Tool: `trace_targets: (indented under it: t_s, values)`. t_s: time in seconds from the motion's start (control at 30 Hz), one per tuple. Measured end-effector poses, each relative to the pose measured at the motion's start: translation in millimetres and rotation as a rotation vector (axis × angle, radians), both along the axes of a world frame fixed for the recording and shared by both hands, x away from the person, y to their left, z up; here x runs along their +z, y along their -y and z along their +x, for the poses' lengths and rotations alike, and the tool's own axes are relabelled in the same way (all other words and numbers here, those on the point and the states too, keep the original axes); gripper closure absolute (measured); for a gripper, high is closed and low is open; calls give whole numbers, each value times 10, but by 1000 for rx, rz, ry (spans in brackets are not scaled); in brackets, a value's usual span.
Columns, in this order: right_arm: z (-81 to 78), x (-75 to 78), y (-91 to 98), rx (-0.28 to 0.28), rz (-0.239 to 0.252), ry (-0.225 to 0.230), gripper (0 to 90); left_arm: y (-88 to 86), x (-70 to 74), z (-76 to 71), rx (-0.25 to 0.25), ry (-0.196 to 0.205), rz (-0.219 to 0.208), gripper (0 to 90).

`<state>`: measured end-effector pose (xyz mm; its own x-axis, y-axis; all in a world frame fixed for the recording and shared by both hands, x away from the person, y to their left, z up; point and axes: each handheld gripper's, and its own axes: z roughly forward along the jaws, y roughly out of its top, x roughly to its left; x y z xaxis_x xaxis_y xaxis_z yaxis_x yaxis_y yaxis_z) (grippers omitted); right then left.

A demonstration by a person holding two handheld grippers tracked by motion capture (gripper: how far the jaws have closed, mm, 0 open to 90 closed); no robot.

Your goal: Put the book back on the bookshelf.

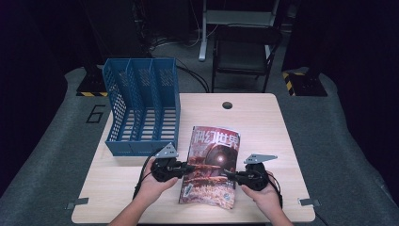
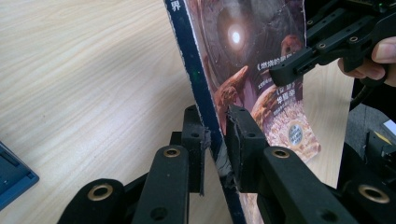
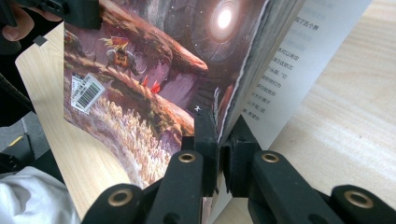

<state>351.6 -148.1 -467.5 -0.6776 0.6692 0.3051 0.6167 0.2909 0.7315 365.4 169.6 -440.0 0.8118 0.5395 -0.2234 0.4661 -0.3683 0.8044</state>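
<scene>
Two grippers grip one magazine (image 1: 210, 165) near our edge of the table (image 1: 263, 122). We see the left gripper (image 1: 187, 166) clamped on its spine edge, the right gripper (image 1: 230, 174) pinching the opposite page edge. Blue file rack (image 1: 141, 106) sits just beyond, at the left.

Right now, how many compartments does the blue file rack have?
3, side by side in the blue file rack at the table's far left: left, middle and right, each open at the top.
</scene>
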Motion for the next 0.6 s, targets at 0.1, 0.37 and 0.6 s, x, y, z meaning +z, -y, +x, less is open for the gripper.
trace_targets:
  t_s: [0.1,0.37,0.6]
  values:
    - [1,26,4,5,2,25,860,4,21,-9,-8,15,10,783]
    - [-43,140,-6,-19,-39,121,863,49,71,-71,0,75,28,789]
    - [-97,244,-20,-61,-79,243,865,126,108,-147,-12,166,77,795]
